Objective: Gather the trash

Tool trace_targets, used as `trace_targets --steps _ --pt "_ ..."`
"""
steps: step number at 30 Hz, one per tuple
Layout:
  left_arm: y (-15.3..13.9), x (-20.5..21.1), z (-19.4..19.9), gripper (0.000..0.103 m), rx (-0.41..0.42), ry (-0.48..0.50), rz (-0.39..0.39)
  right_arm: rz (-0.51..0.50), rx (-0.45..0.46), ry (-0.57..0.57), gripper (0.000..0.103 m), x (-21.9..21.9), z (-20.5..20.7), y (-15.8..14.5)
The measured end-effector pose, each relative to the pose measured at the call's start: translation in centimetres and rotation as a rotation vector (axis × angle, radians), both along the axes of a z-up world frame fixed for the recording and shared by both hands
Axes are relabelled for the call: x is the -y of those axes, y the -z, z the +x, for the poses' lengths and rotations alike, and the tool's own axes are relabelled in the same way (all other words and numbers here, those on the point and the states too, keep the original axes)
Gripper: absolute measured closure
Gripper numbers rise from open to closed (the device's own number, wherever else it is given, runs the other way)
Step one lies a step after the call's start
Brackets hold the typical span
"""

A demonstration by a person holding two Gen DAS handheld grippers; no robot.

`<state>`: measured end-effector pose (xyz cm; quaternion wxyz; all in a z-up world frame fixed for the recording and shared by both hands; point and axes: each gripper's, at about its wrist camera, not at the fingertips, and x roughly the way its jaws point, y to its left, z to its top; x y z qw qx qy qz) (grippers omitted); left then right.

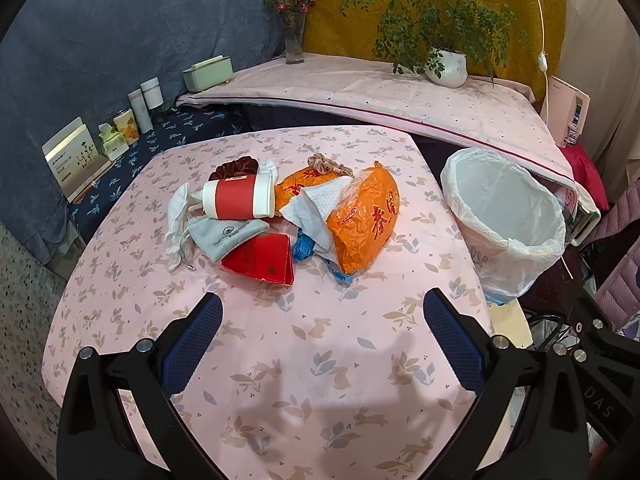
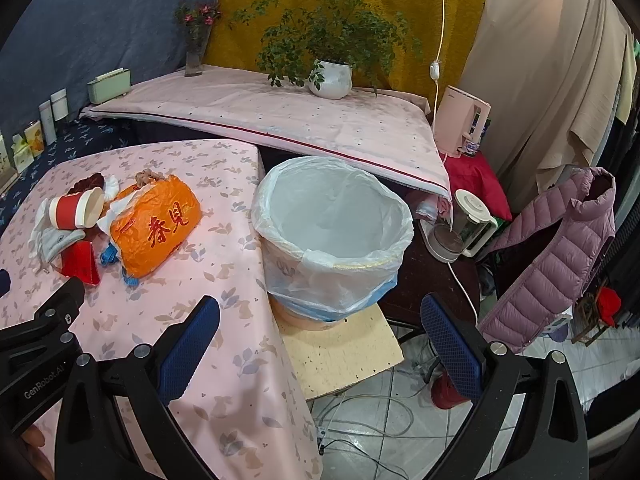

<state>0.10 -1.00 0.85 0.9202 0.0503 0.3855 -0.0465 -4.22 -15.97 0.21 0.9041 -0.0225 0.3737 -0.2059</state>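
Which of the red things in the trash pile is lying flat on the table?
The red folded card, at the pile's front; the red-sleeved paper cup lies on its side.

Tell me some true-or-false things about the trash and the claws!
1. The cup lies on its side. True.
2. The bin is full of trash. False: its liner looks empty.
3. Both claws are open. True: the left claw and the right claw hold nothing.
4. The orange bag is already in the bin. False: it lies on the table.
5. The bin stands on the table. False: it stands beside it, on a lower board.
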Motion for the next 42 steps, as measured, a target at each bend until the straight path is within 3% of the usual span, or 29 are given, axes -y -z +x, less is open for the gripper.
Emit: trace_targets --steps 10,18,29,42 --pt "0.6 -1.1 1.1 0.007 0.001 0.006 -0.038 -0.006 -0.003 0.038 0.007 0.6 0.7 0.6" --pt "1.3 -4.1 3.0 0.007 -0.004 -0.048 -0.055 -0.008 0.021 0.027 0.007 -0.5 2.0 0.7" --pt "2.8 -9.9 5.9 0.007 -0.033 -0.151 -0.070 0.018 0.030 -0.062 0.007 -4.3 5.9 1.4" --pt "6.1 -13.2 9.4 0.009 -0.110 -0.163 -0.131 0.096 -0.042 -0.171 0.008 -8.8 11.1 5.2"
